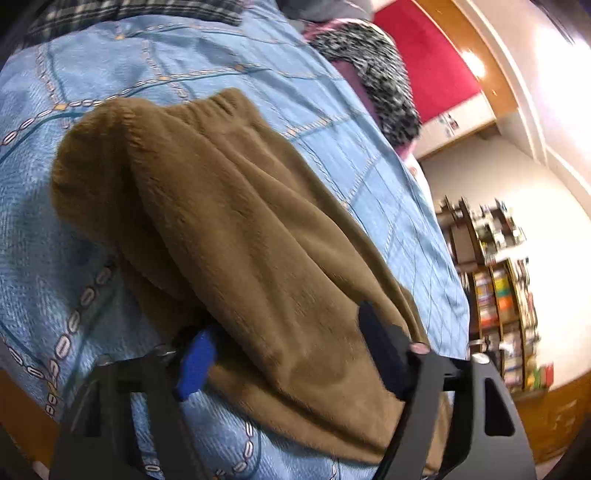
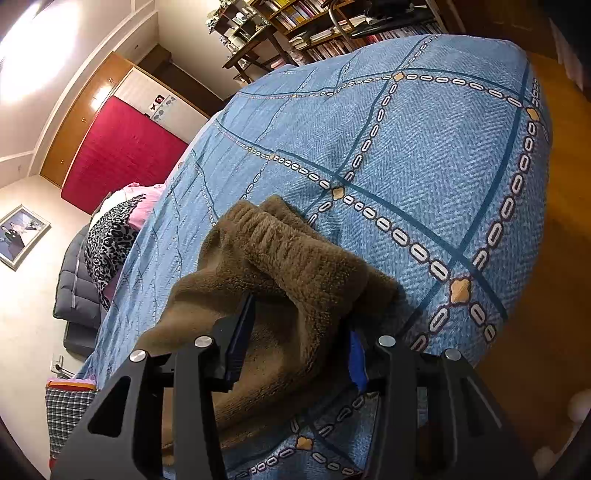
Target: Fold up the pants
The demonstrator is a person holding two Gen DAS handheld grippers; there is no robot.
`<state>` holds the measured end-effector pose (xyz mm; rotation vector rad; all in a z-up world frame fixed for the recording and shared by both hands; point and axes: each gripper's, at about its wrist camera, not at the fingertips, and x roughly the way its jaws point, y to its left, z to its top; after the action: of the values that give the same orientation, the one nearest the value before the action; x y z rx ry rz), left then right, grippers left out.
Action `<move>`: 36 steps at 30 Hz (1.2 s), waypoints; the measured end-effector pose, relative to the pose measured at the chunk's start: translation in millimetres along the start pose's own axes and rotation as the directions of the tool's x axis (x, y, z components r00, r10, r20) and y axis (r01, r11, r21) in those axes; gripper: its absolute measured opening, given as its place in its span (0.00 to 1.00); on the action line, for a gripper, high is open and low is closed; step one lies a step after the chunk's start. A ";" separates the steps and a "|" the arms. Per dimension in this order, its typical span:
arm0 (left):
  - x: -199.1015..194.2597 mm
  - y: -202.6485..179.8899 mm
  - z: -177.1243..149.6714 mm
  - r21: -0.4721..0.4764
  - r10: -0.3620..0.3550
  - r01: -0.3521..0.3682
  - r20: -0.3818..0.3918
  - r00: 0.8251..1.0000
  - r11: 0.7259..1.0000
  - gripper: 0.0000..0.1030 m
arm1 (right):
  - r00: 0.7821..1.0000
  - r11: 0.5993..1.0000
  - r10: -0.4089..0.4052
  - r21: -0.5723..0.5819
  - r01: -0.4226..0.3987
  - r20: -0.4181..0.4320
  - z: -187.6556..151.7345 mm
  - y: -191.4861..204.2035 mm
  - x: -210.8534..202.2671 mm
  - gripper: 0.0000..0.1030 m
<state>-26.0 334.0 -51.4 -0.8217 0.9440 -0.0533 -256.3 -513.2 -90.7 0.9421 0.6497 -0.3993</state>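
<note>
Fuzzy brown fleece pants (image 1: 229, 229) lie bunched on bed w/ blue chain-pattern quilted bedspread (image 1: 332, 122). Left gripper (image 1: 291, 350) & right gripper (image 2: 299, 332): jaws of both clenched on pants fabric.

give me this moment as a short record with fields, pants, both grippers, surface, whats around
pants: brown fleece pants, bunched, lying on the bed
surface: blue bedspread with chain pattern
left gripper: left gripper, jaws either side of the pants fabric; grip cannot be confirmed
right gripper: right gripper, jaws either side of a fabric bunch; grip cannot be confirmed
around: bookshelf, red panel, leopard-print cloth
</note>
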 end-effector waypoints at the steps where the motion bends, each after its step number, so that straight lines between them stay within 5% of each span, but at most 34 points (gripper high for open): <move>1: 0.9 1.3 2.2 -0.007 0.011 -0.011 -0.009 1.000 1.000 0.21 | 1.000 1.000 -0.009 -0.002 0.009 0.006 0.0 1.1 1.0 0.45; 3: -4.7 -1.7 5.7 0.009 0.033 -0.032 -0.014 0.999 0.999 0.12 | 0.999 1.000 -0.031 -0.006 0.031 0.032 0.1 5.1 0.3 0.40; 4: -9.8 -4.8 5.9 0.030 0.039 -0.038 -0.008 0.999 0.999 0.08 | 0.996 0.998 -0.058 -0.015 0.059 0.069 0.0 8.7 -4.1 0.24; 5: -22.9 -12.1 6.7 0.074 0.038 -0.039 0.011 0.999 0.997 0.07 | 0.989 0.994 -0.093 -0.041 0.098 0.114 0.4 15.1 -11.9 0.17; 10: -54.1 -13.9 6.2 0.156 0.099 -0.102 0.030 0.995 0.982 0.07 | 0.984 0.986 -0.117 -0.105 0.132 0.133 3.3 27.6 -17.2 0.17; 13: -32.2 4.4 -2.3 0.187 0.224 -0.216 -0.019 0.974 0.958 0.08 | 0.982 0.980 -0.171 -0.083 0.178 0.084 0.5 15.7 -0.1 0.17; 15: -17.4 16.1 -7.7 0.190 0.289 -0.277 -0.038 0.956 0.942 0.15 | 0.983 0.984 -0.171 -0.049 0.174 0.060 -0.4 4.0 7.2 0.17; 20: -22.1 28.2 -6.8 0.169 0.298 -0.288 -0.038 0.954 0.943 0.41 | 0.985 0.983 -0.165 -0.073 0.168 0.051 3.4 1.7 8.5 0.17; 23: -41.5 26.9 -4.0 0.159 0.346 -0.344 0.014 0.938 0.926 0.65 | 0.989 0.988 -0.139 -0.054 0.141 0.041 6.4 -0.5 7.3 0.23; 25: -57.8 27.8 -0.7 0.123 0.343 -0.346 0.049 0.938 0.930 0.65 | 0.991 0.991 -0.121 -0.048 0.123 0.051 7.0 -0.5 1.7 0.31; 28: -76.6 20.8 1.8 0.084 0.349 -0.359 0.116 0.930 0.929 0.65 | 0.987 0.992 -0.127 -0.010 0.129 0.098 10.5 -2.8 -13.3 0.58; 30: -79.4 1.0 -2.3 0.121 0.344 -0.364 0.155 0.926 0.924 0.65 | 0.983 0.992 -0.125 0.002 0.125 0.137 14.8 -1.8 -22.4 0.61; 32: -70.2 -24.1 -7.0 0.179 0.323 -0.351 0.167 0.931 0.919 0.65 | 0.968 0.987 -0.158 0.000 0.161 0.195 18.6 1.2 -33.7 0.61; 36: -25.8 -90.8 -30.6 0.351 0.218 -0.237 0.094 0.971 0.906 0.65 | 0.950 0.986 -0.156 -0.020 0.167 0.271 29.9 9.0 -47.9 0.61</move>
<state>-37.0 261.6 15.5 -0.3675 0.9391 -0.0013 -276.7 -531.7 -40.6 0.7780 0.4851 -0.6452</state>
